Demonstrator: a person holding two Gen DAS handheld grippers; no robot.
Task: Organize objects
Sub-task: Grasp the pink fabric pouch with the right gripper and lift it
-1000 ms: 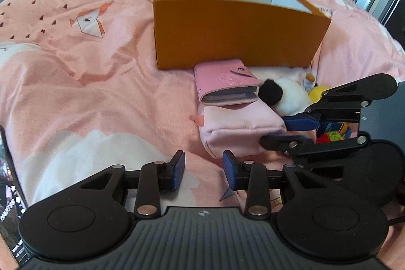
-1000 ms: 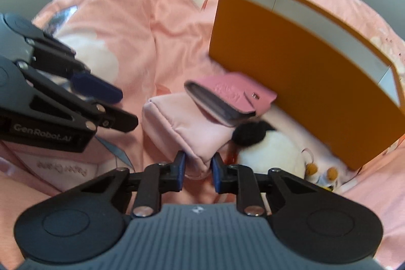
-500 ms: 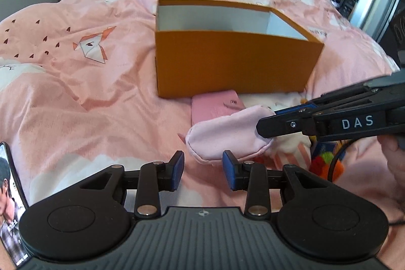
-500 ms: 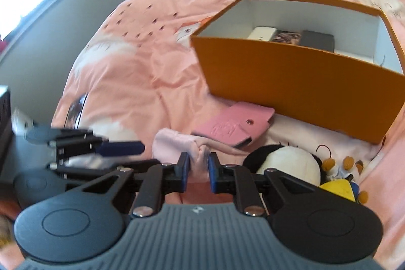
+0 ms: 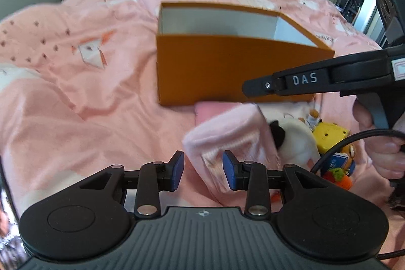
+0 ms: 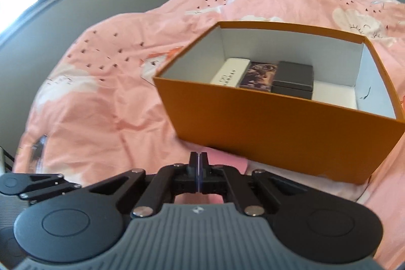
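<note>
The right gripper (image 6: pixel 199 170) is pinching its fingers fully together, and the pale pink pouch (image 5: pixel 233 141) is hanging blurred beneath it, though the grip point is hidden. The left gripper (image 5: pixel 203 174) is holding its fingers partly apart, empty, just near the pouch. The orange box (image 6: pixel 278 133) is sitting farther back on the bed (image 6: pixel 101 105), containing small boxes (image 6: pixel 263 76)
</note>
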